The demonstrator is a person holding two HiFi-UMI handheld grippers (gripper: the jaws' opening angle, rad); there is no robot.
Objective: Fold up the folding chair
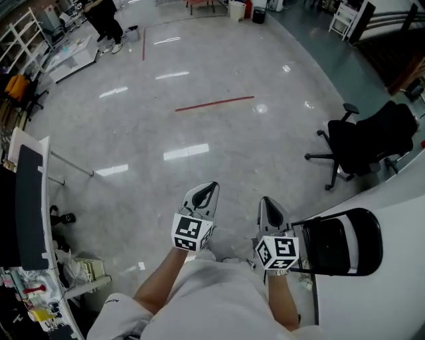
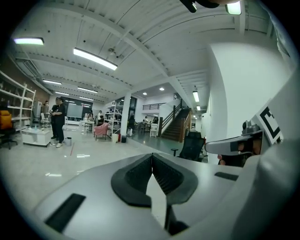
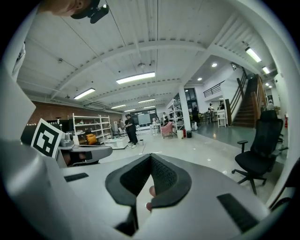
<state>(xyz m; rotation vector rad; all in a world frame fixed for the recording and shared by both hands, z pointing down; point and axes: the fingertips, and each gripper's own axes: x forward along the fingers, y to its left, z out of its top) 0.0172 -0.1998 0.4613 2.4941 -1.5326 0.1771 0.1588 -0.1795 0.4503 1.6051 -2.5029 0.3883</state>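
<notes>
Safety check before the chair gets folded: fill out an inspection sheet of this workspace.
Surface: glossy grey floor with a red tape line.
Job's things: black folding chair beside the right claw, not held.
Clutter: rack of small items at the left edge.
Grippers: left claw and right claw both shut, empty.
Cables: nothing seen.
Surroundings: black office chair, person standing far off, stairs.

Head cam sat high, looking steeply down at the glossy floor; cams on the left gripper and right gripper rode low, close behind their own jaws, facing roughly level across the hall. All three caught the black office chair and that floor.
</notes>
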